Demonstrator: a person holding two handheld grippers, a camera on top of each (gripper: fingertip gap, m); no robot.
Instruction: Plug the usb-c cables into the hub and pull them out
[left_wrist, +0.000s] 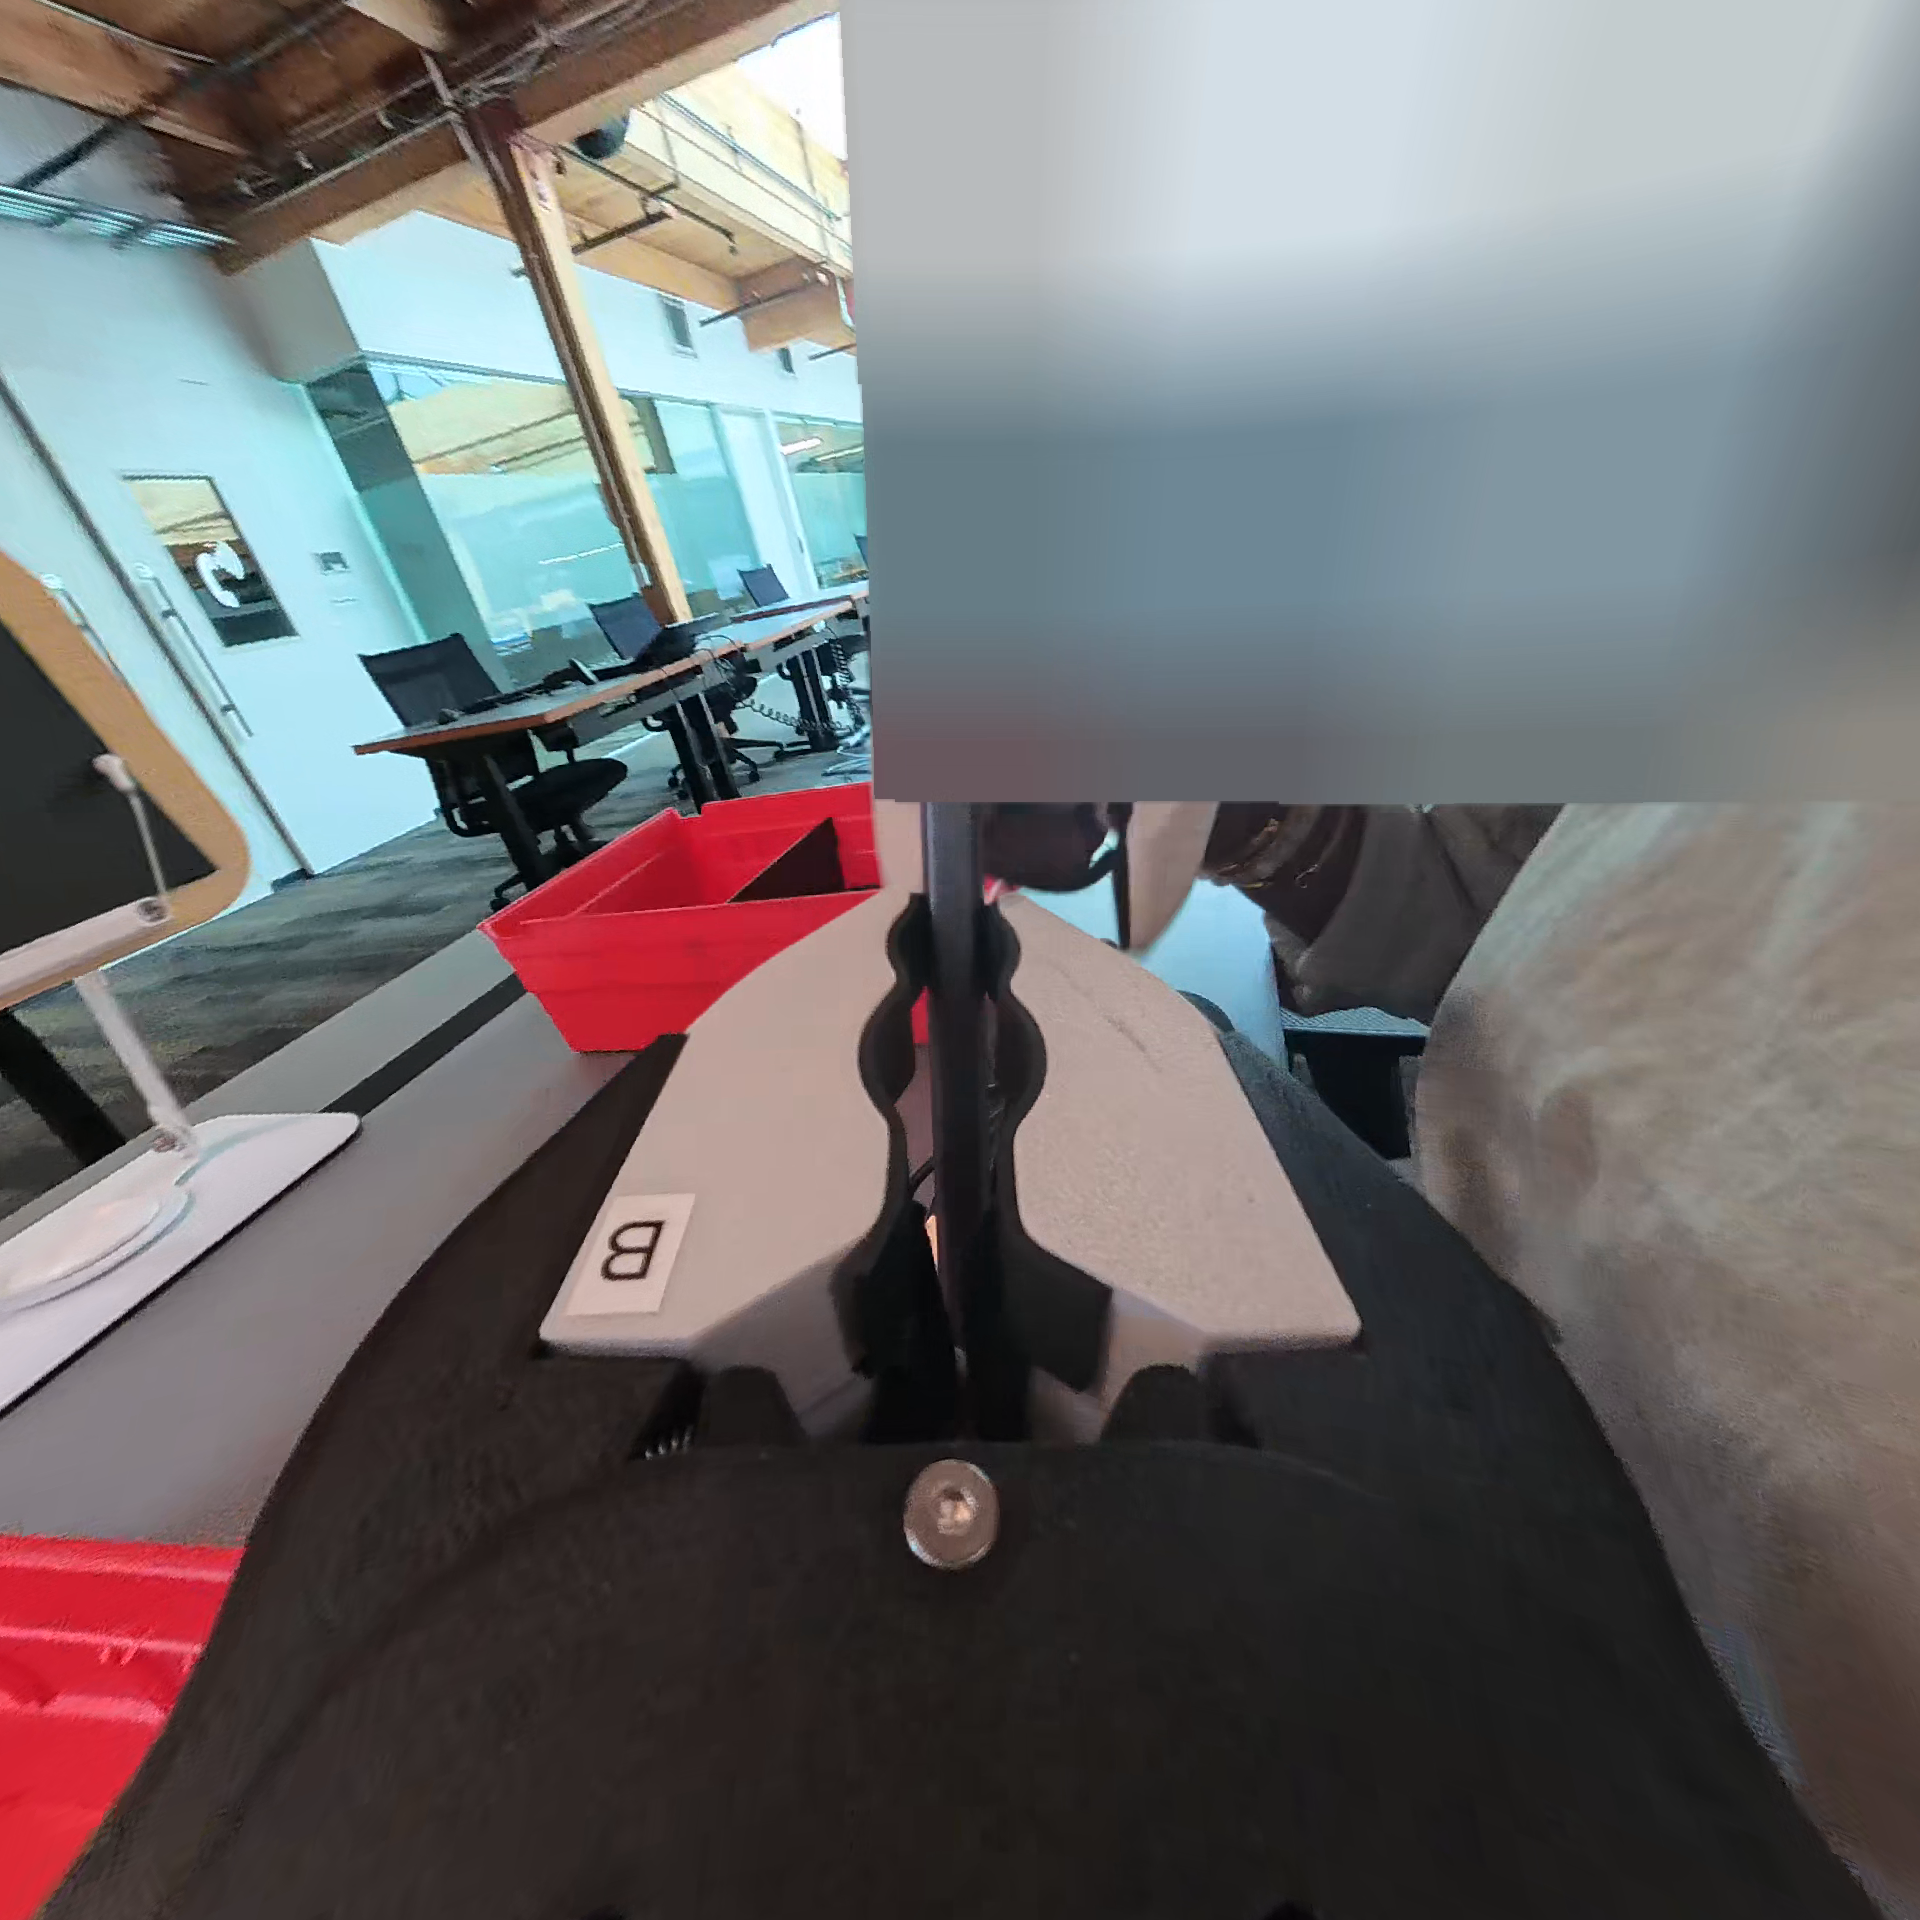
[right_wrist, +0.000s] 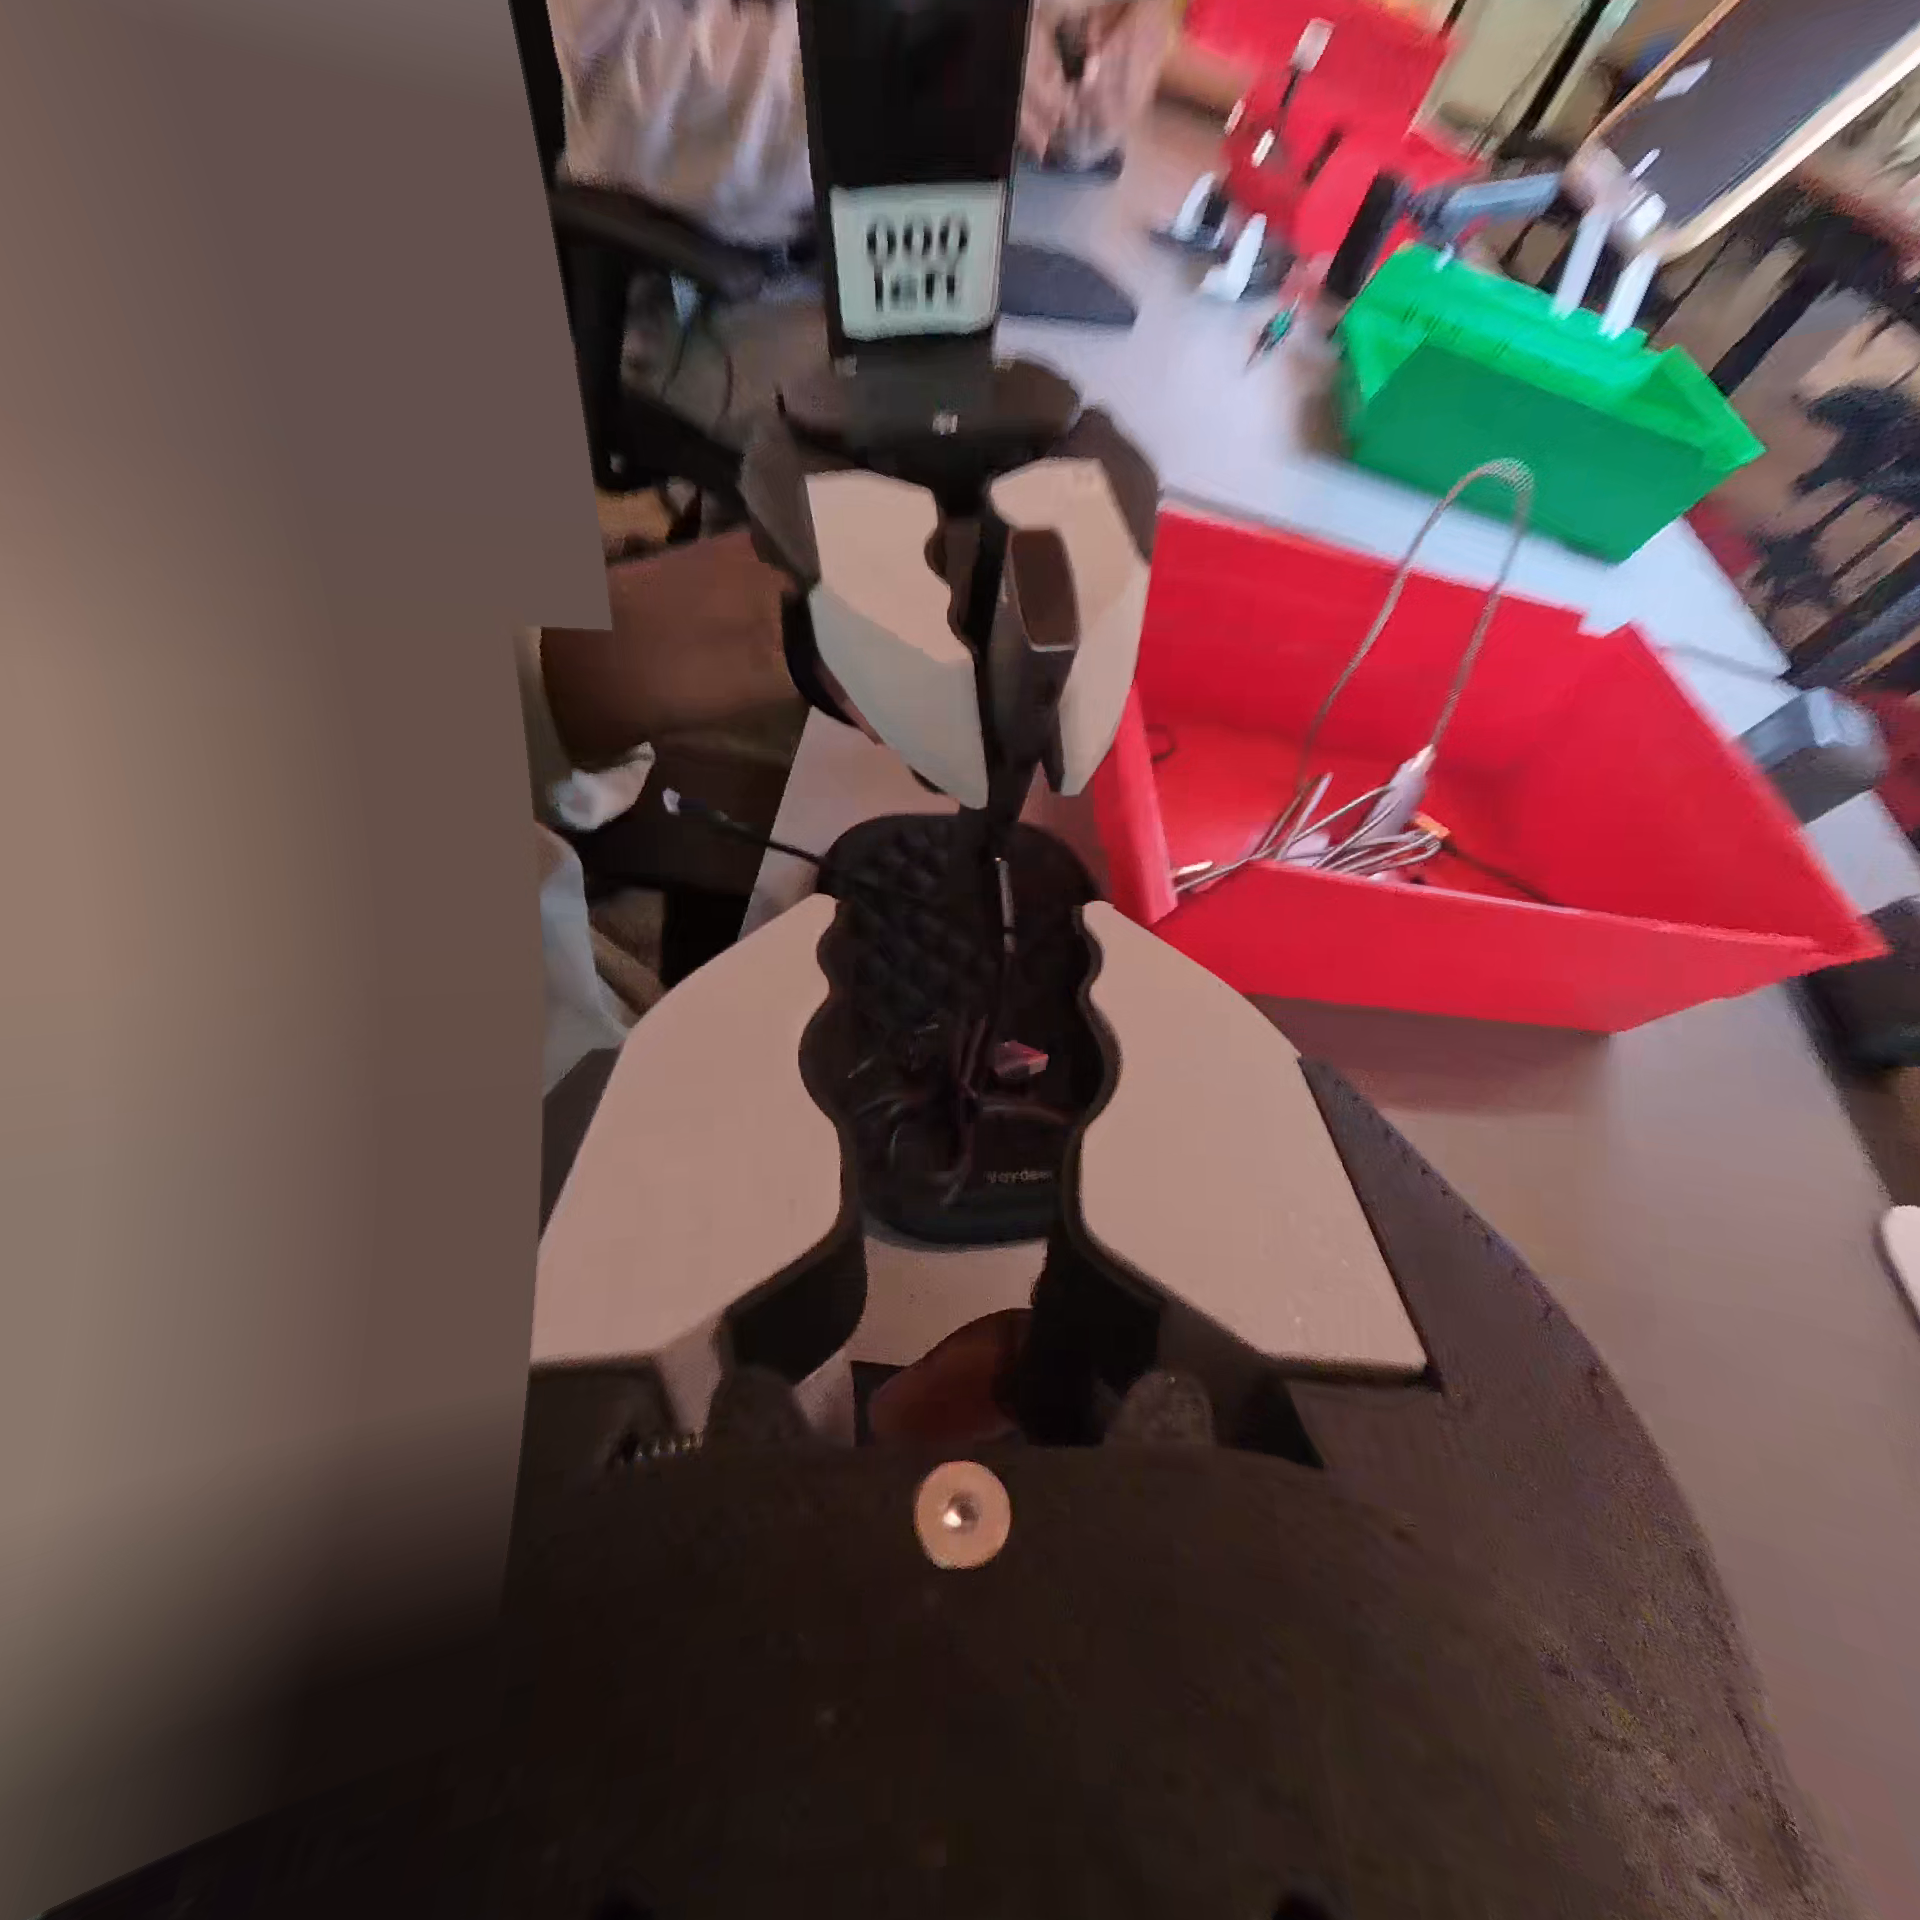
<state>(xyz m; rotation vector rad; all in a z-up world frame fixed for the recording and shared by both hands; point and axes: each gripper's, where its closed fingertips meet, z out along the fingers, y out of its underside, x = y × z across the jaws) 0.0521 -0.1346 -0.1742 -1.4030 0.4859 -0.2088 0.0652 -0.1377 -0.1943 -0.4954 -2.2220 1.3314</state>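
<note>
In the left wrist view my left gripper (left_wrist: 951, 920) is shut on the hub (left_wrist: 951, 1039), a thin dark slab seen edge-on between the grey fingers. In the right wrist view the left gripper (right_wrist: 1023, 774) hangs ahead of me and points down with the dark grey hub (right_wrist: 1034, 613) in it. A thin black cable (right_wrist: 1006, 914) drops from the hub into the gap of my right gripper (right_wrist: 956, 914). The right gripper's fingers stand apart, with the cable loose between them. Below the gap lies a black pouch (right_wrist: 914, 997) with tangled cables.
A red bin (right_wrist: 1455, 940) with silver braided cables (right_wrist: 1340, 831) stands on the table to the right, and a green bin (right_wrist: 1507, 416) behind it. In the left wrist view a red bin (left_wrist: 644, 966), a monitor stand base (left_wrist: 208, 1153) and a person's grey sleeve (left_wrist: 1662, 1247) are close. My left and right fingertips are right by each other.
</note>
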